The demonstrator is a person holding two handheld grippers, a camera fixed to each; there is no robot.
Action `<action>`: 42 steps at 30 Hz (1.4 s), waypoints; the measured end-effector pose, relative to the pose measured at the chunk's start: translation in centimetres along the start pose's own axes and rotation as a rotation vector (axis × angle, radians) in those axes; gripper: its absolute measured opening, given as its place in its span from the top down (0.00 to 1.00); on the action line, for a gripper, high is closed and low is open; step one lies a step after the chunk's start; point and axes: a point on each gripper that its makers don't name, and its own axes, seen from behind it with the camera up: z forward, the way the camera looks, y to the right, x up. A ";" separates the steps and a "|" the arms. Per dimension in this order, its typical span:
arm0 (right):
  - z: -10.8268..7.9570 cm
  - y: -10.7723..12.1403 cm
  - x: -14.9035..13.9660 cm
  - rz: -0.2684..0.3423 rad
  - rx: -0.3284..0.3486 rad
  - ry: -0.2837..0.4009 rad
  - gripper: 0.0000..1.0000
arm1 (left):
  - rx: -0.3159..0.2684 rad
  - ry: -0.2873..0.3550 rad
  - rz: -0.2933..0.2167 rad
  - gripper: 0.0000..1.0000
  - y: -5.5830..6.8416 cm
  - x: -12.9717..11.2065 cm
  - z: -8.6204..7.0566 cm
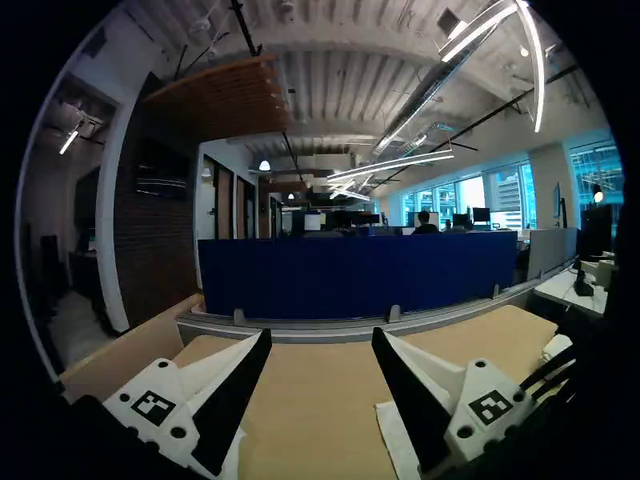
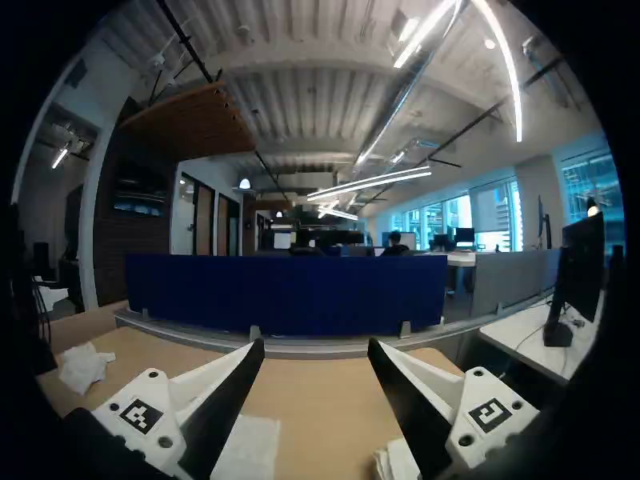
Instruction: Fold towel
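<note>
The left claw (image 1: pixel 320 332) hangs with its fingers wide apart, gripping nothing, above the wooden tabletop (image 1: pixel 320 400). A white towel (image 1: pixel 392 436) lies flat at 5 o'clock, partly under one finger. The right claw (image 2: pixel 314 342) is likewise spread and empty. White towel cloth (image 2: pixel 252 444) lies at 7 o'clock beneath its finger, and a white layered edge (image 2: pixel 390 462) shows at 5 o'clock. A crumpled cloth (image 2: pixel 82 366) sits well apart at 9 o'clock. A blue partition (image 2: pixel 288 304) stands at 12 o'clock beyond the tabletop.
</note>
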 end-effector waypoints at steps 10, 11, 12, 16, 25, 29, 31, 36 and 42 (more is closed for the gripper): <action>0.3 -1.2 1.1 -0.066 0.078 -0.074 0.00 | -0.132 -0.081 0.060 0.07 3.5 0.2 0.0; 0.2 -1.4 1.1 -0.073 0.092 -0.083 0.00 | -0.147 -0.091 0.063 0.07 3.8 0.1 0.0; 0.2 -1.7 1.2 -0.082 0.107 -0.092 0.00 | -0.162 -0.101 0.067 0.07 4.2 0.1 -0.1; 0.0 -2.9 1.2 -0.117 0.175 -0.137 0.00 | -0.227 -0.145 0.085 0.07 5.7 -0.4 -0.4; -0.5 -5.9 0.1 -0.151 0.297 -0.235 0.00 | -0.350 -0.238 0.127 0.07 8.5 -2.0 -1.7; -0.4 -6.5 -0.2 -0.163 0.312 -0.245 0.00 | -0.371 -0.252 0.127 0.07 9.1 -2.4 -1.8; -0.4 -6.8 -0.5 -0.165 0.320 -0.251 0.00 | -0.377 -0.259 0.128 0.07 9.3 -2.8 -1.8; -0.6 -7.5 -1.8 -0.175 0.342 -0.272 0.00 | -0.388 -0.280 0.137 0.07 9.5 -4.2 -1.9; -1.1 -8.2 -4.1 -0.197 0.364 -0.308 0.00 | -0.394 -0.306 0.151 0.07 9.6 -6.3 -2.1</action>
